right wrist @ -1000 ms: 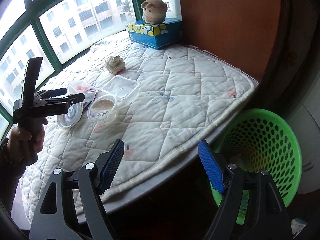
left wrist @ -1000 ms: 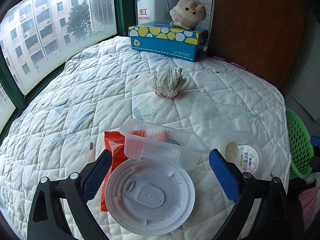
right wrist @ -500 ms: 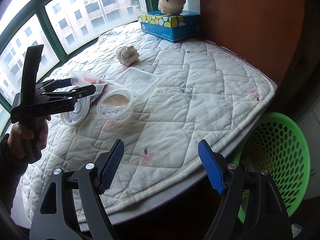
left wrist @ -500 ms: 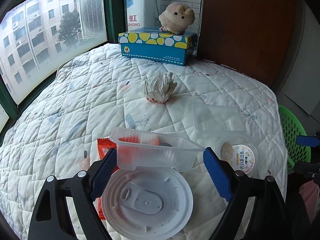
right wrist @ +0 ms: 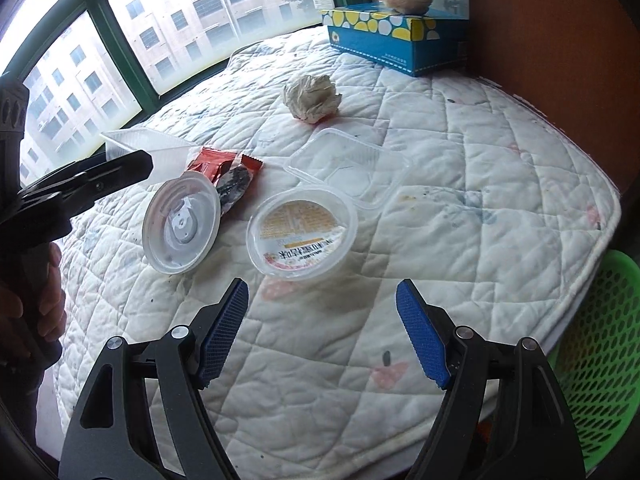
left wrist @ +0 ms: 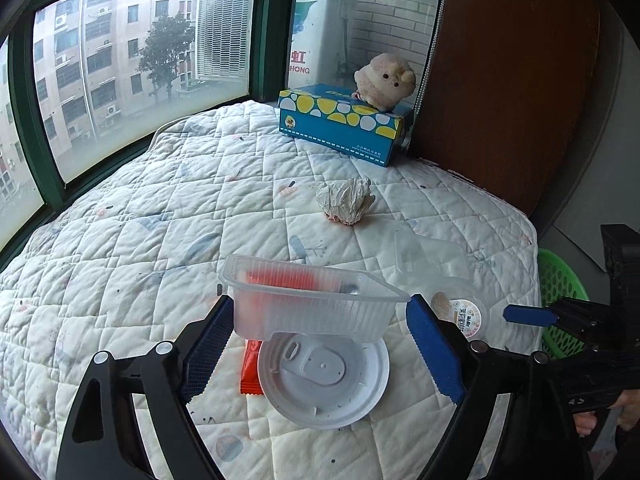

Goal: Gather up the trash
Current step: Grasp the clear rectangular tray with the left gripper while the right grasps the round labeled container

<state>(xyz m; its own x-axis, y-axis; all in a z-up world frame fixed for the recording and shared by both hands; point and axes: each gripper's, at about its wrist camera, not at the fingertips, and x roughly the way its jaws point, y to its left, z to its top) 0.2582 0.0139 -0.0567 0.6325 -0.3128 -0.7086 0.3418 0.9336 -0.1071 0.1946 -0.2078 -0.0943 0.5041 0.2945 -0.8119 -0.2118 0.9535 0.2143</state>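
Observation:
Trash lies on a quilted mat (left wrist: 160, 220). My left gripper (left wrist: 320, 340) is open, its fingers on either side of a clear plastic tray (left wrist: 312, 304), just above a round white lid (left wrist: 324, 380) and a red wrapper (left wrist: 250, 372). The tray (right wrist: 148, 148), the lid (right wrist: 182, 226) and the wrapper (right wrist: 224, 168) also show in the right wrist view. My right gripper (right wrist: 322, 334) is open and empty, just short of a round clear cup with a printed label (right wrist: 302, 232). A flat clear tray (right wrist: 348, 164) and a crumpled paper ball (right wrist: 312, 96) lie beyond.
A blue tissue box (left wrist: 340, 124) with a plush toy (left wrist: 386, 82) stands at the back by a brown wall panel (left wrist: 500, 80). A green mesh basket (right wrist: 600, 360) sits below the mat's right edge. Windows (left wrist: 100, 72) run along the left.
My left gripper moved forward so the clear tray now sits between its fingers. My right gripper moved left from over the basket toward the labelled cup.

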